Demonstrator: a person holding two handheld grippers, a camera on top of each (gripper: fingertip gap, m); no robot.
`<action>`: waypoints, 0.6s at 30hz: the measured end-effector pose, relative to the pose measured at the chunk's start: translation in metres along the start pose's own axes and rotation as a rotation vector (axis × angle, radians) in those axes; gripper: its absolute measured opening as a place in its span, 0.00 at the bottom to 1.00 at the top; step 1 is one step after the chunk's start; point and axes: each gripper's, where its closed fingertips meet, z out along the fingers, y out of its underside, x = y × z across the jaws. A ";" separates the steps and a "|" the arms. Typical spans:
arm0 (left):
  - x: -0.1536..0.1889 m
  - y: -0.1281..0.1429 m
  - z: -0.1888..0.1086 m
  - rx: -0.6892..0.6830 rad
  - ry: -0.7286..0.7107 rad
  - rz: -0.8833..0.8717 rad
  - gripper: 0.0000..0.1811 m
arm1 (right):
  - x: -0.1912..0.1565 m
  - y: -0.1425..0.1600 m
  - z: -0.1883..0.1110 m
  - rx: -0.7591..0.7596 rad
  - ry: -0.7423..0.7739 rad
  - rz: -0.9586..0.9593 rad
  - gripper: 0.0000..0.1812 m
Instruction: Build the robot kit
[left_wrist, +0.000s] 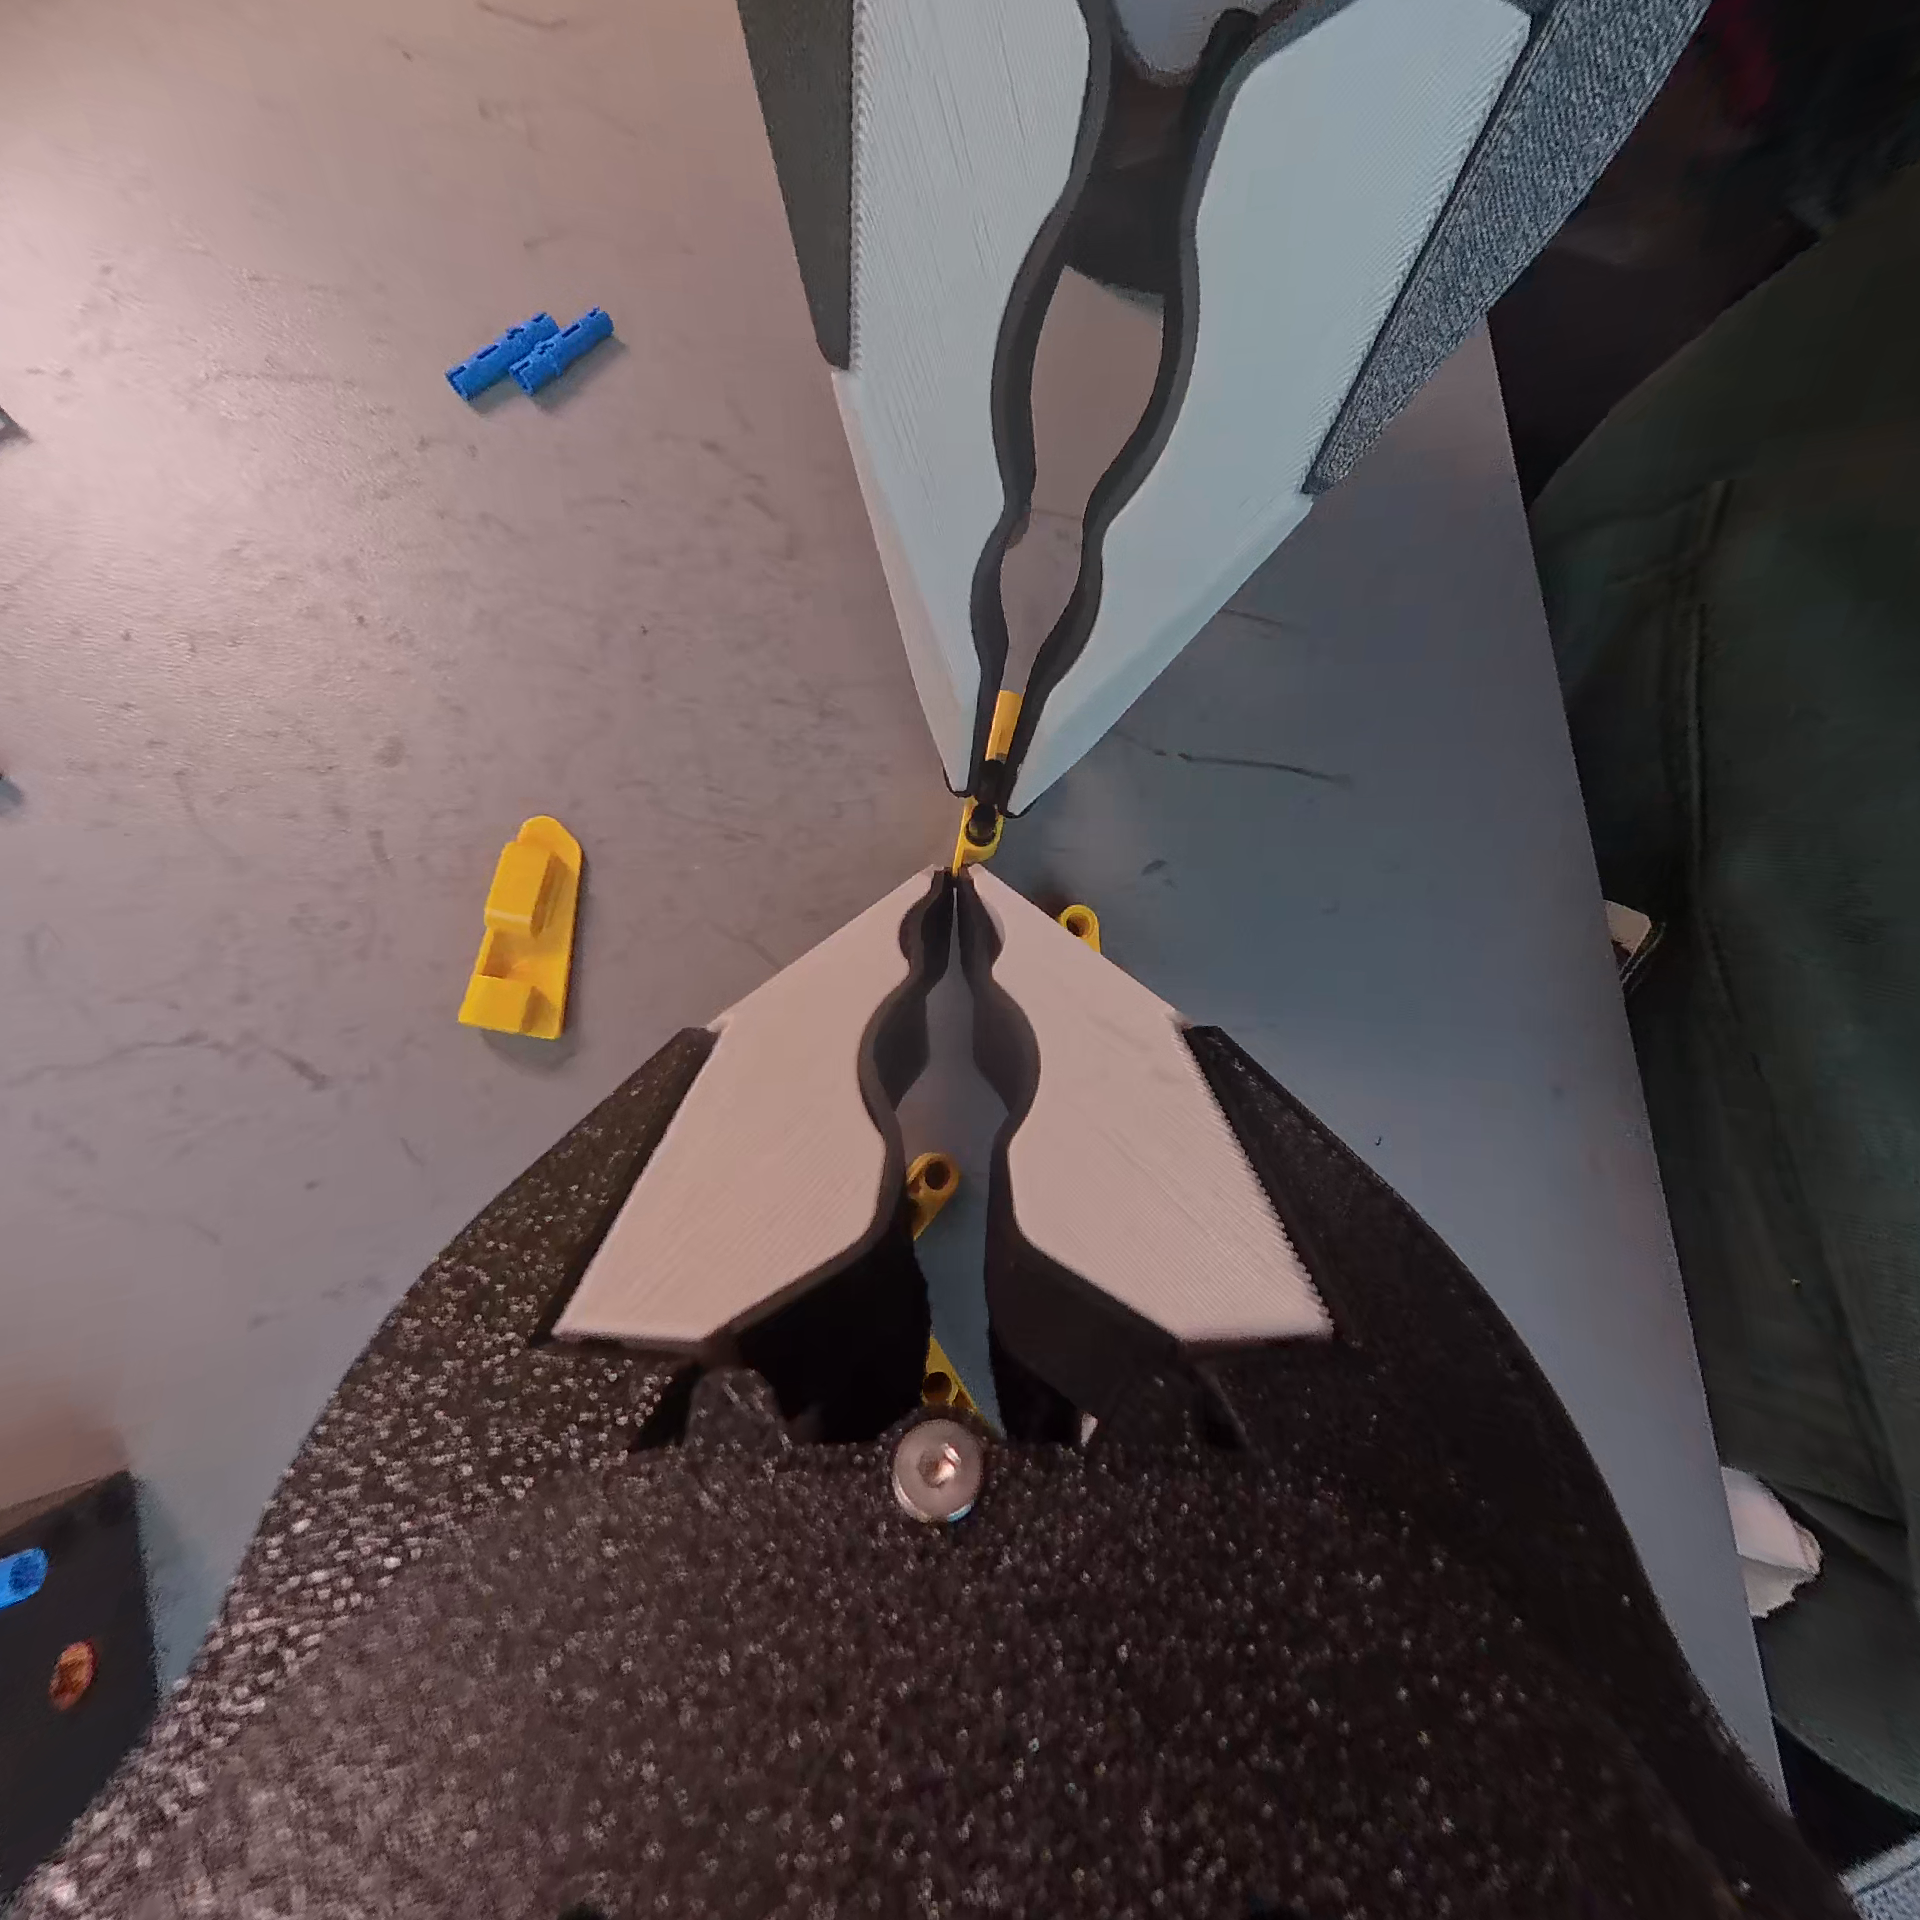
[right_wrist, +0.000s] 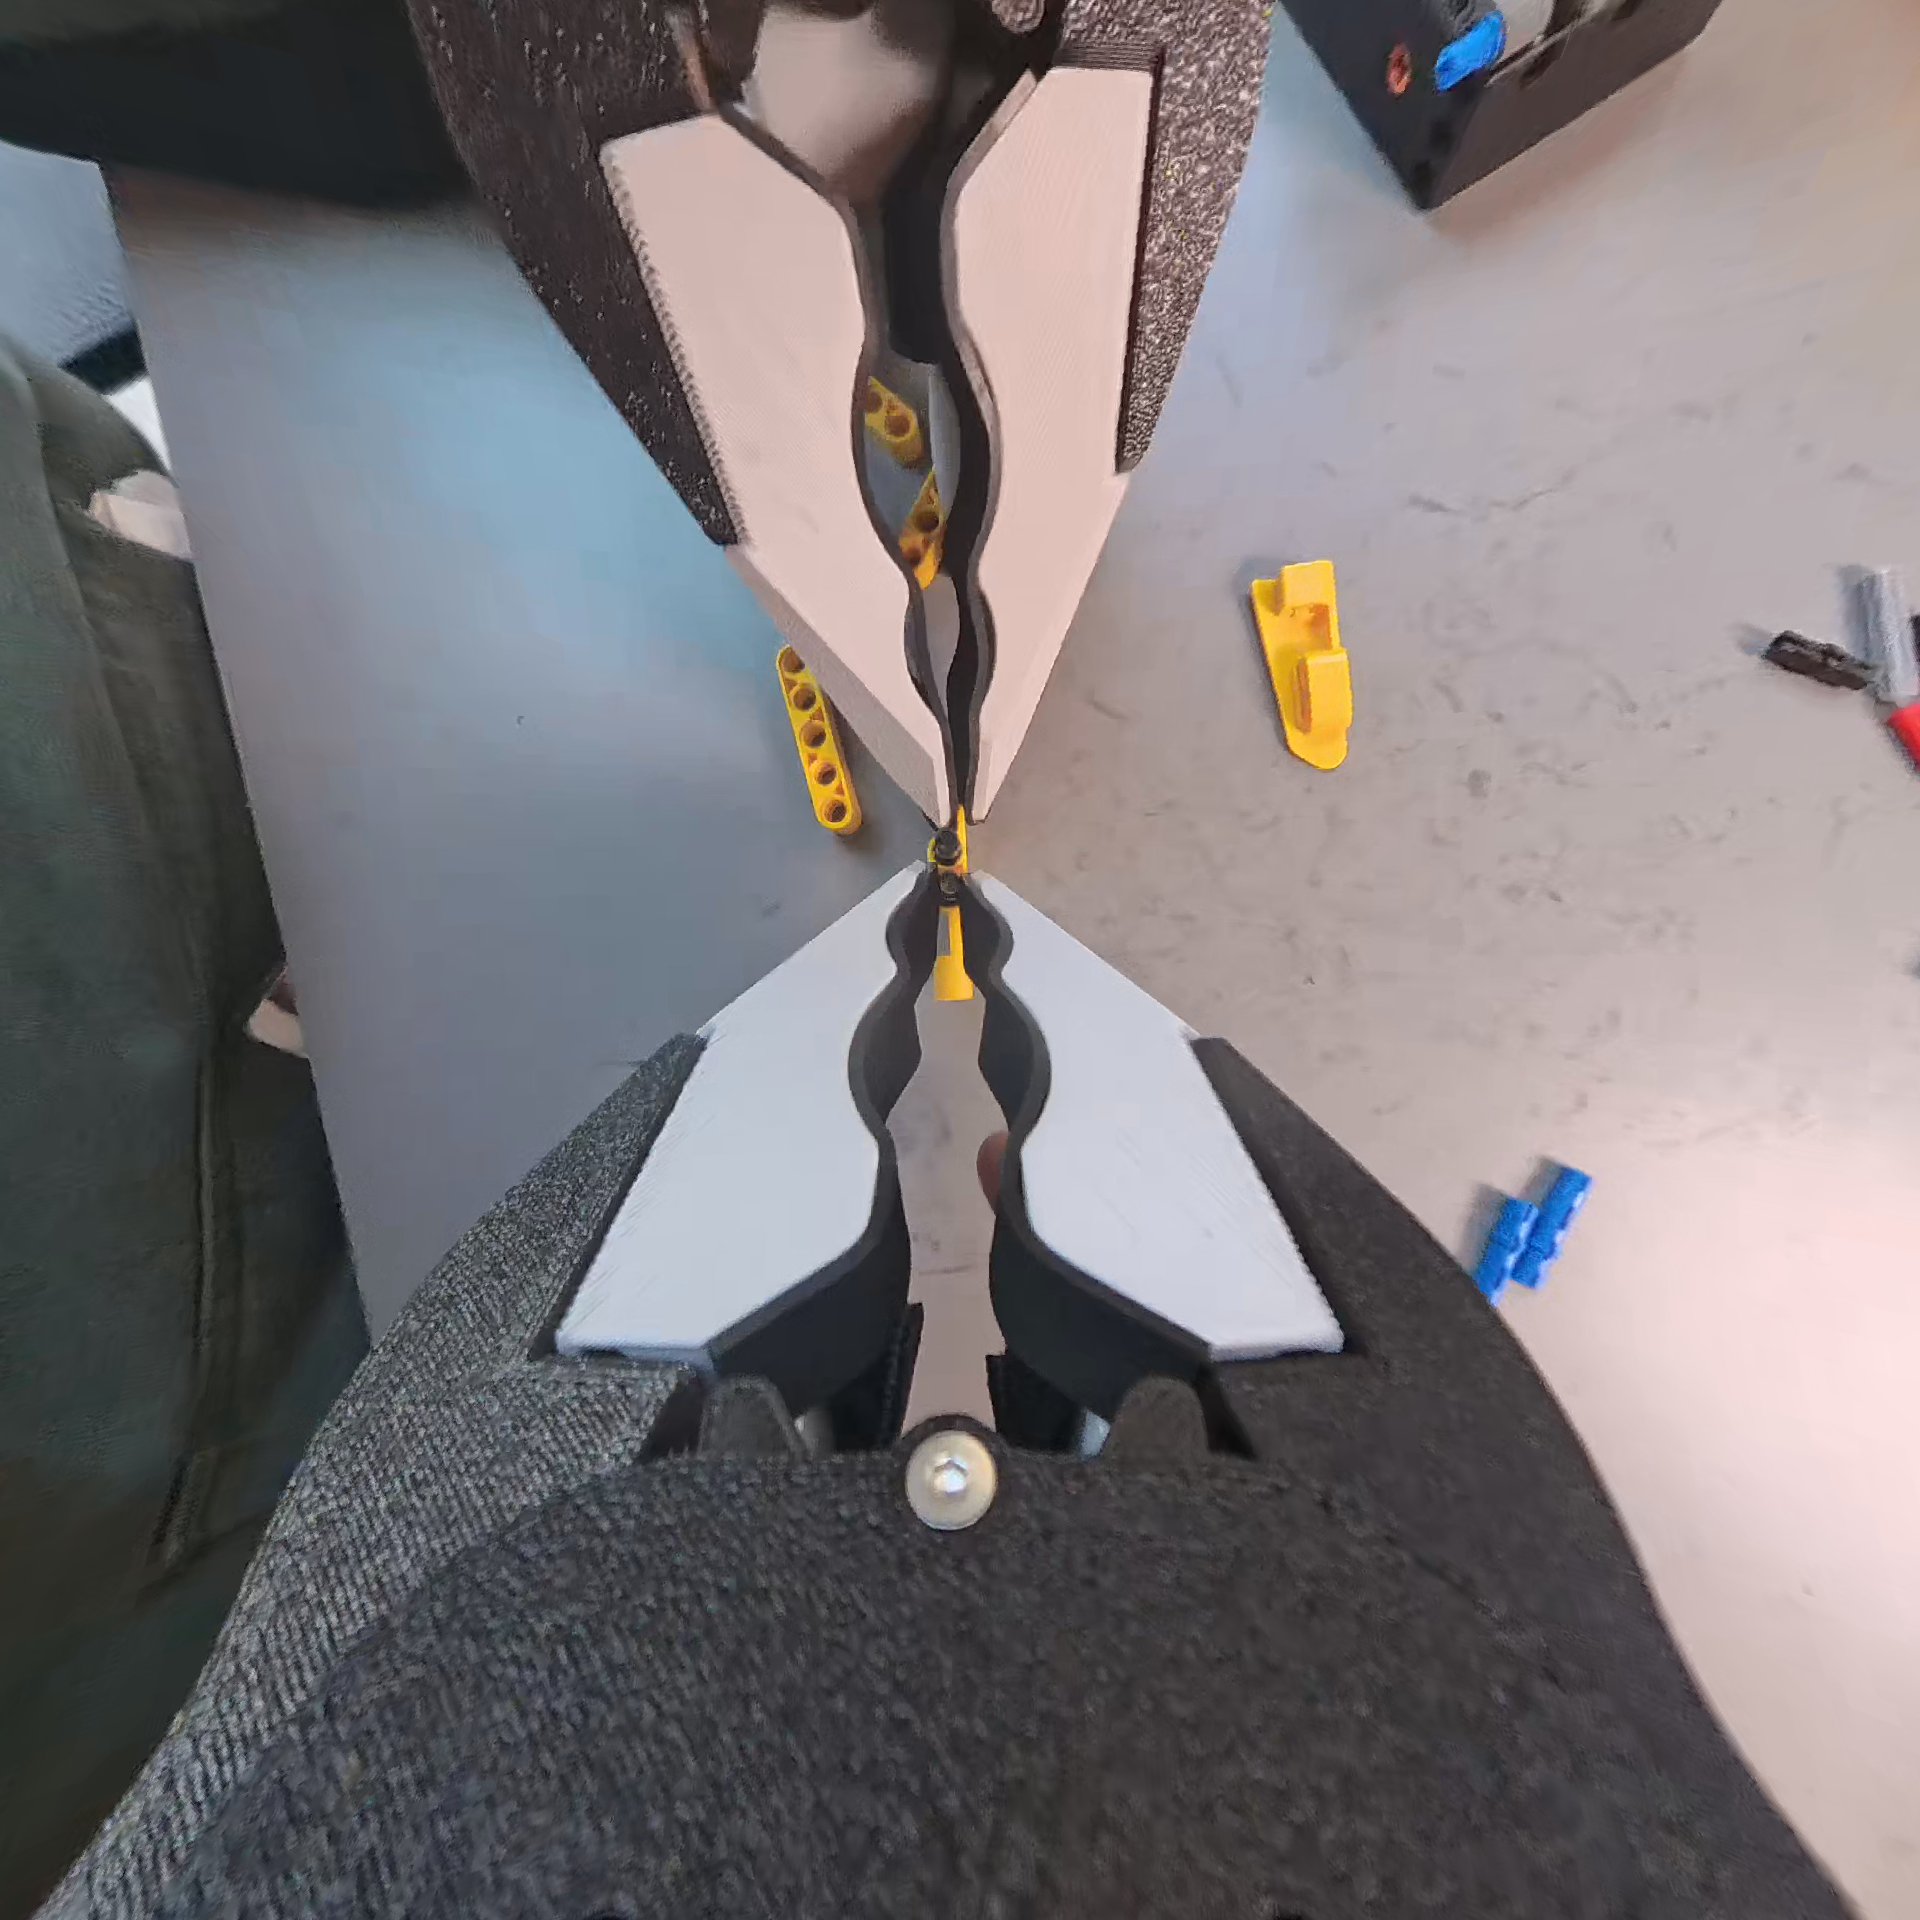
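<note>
Meeting tip to tip, left tool (left_wrist: 954, 883) and right tool (right_wrist: 948, 883) pinch one yellow piece (left_wrist: 977, 831).

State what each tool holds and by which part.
Both tools pinch one small yellow piece with a black pin between them: the left tool grips one end at its tips, the right tool the other end.

No readable text, label, brand, number or sign on anything in view.

Beside the yellow clip (right_wrist: 1307, 665) the table (right_wrist: 1455, 935) lies bare; 2 blue pegs (right_wrist: 1529, 1231) sit well apart, a yellow holed beam (right_wrist: 817, 740) nearer the edge.
</note>
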 end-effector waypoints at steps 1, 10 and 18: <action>-0.001 0.000 0.000 0.000 -0.003 -0.003 0.00 | 0.000 -0.001 0.000 0.032 0.034 -0.031 0.02; 0.002 0.002 0.001 -0.011 -0.008 0.029 0.00 | -0.002 0.000 0.000 0.050 0.060 -0.073 0.02; 0.002 -0.001 -0.001 0.024 0.028 -0.013 0.00 | -0.003 -0.007 -0.018 0.093 0.131 -0.195 0.12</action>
